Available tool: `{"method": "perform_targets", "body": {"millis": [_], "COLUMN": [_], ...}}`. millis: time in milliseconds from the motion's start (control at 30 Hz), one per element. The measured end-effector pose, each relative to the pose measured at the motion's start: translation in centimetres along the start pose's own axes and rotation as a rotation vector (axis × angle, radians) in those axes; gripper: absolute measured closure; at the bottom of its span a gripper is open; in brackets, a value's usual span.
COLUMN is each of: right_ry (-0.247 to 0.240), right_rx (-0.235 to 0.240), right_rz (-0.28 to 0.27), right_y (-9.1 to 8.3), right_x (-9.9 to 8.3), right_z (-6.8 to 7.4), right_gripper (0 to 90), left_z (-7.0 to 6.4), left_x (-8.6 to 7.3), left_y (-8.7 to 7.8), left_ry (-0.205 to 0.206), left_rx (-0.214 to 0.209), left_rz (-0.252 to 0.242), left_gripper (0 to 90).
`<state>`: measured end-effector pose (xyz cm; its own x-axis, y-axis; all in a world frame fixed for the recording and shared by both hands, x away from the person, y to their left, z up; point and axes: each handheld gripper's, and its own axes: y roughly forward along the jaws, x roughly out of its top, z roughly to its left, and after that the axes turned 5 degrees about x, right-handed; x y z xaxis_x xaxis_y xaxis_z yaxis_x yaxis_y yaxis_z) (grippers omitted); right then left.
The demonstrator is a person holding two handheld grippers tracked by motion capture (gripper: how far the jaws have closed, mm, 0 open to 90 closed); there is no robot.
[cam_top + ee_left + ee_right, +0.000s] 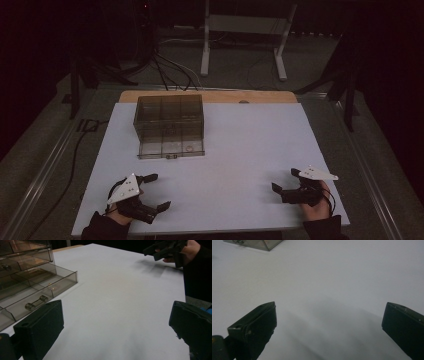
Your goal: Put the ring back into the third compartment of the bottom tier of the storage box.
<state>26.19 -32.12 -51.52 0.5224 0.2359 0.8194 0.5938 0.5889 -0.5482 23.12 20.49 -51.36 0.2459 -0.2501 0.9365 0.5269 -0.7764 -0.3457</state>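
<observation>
The left gripper (156,191) and the right gripper (283,180) rest at the near corners of the white bench (240,150), fingers wide and empty. A smoky plastic drawer box (169,125) stands far left — bottom drawer pulled out, its contents too dim to make out.

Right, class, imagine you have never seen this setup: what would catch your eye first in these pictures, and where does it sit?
The smoky transparent drawer cabinet stands out first, at the far left of the white tabletop, with its bottom drawer pulled out toward the person. Next come the two hand-held grippers at the near edge, the left gripper and the right gripper, both with jaws wide apart and holding nothing.
</observation>
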Motion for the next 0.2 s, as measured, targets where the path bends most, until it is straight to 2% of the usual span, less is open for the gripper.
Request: {"method": "perform_targets", "body": {"millis": [200], "right_ry": [-0.013], "right_rx": [0.016], "right_rz": [0.012], "right_y": [0.7], "right_x": [0.07], "right_z": [0.17], "right_gripper": [0.0], "left_z": [0.08], "left_x": [0.01], "left_y": [0.03], "left_ry": [-0.001], "left_rx": [-0.002], "left_rz": [0.0], "left_gripper": [0.6]}}
